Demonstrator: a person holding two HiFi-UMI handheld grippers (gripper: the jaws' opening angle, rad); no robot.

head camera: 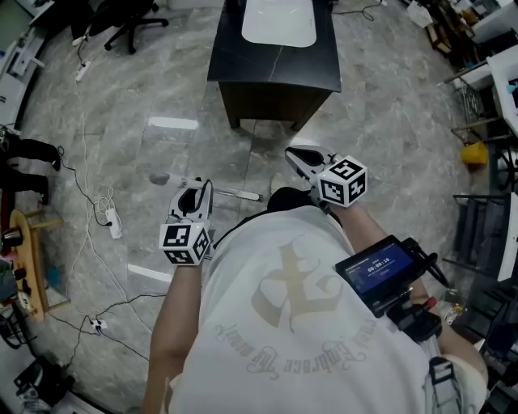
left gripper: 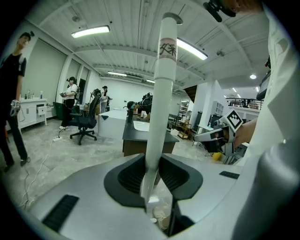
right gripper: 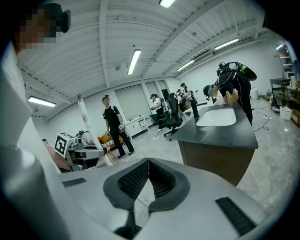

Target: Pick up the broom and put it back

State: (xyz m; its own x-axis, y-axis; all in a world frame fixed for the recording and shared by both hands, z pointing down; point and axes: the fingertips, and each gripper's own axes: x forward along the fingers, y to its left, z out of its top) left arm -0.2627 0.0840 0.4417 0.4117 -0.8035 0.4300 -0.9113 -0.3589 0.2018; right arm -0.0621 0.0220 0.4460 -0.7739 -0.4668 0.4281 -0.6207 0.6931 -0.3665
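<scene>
Floor (head camera: 388,121): grey marbled tile, glossy. Dark desk (head camera: 275,61) straight ahead of left gripper (head camera: 197,187) and right gripper (head camera: 301,158), with white basin (head camera: 279,20) set in top. Black office chair (head camera: 129,20) ahead-left of left gripper. Power strip (head camera: 112,220) and loose cables on floor just left of left gripper; low wooden table (head camera: 28,259) farther left. Metal racks (head camera: 477,89) well right of right gripper, yellow object (head camera: 474,152) near them. Ceiling (left gripper: 122,51) white, beamed. Long strip lights (left gripper: 90,31) overhead. White cabinets (left gripper: 33,112) along far-left wall.
</scene>
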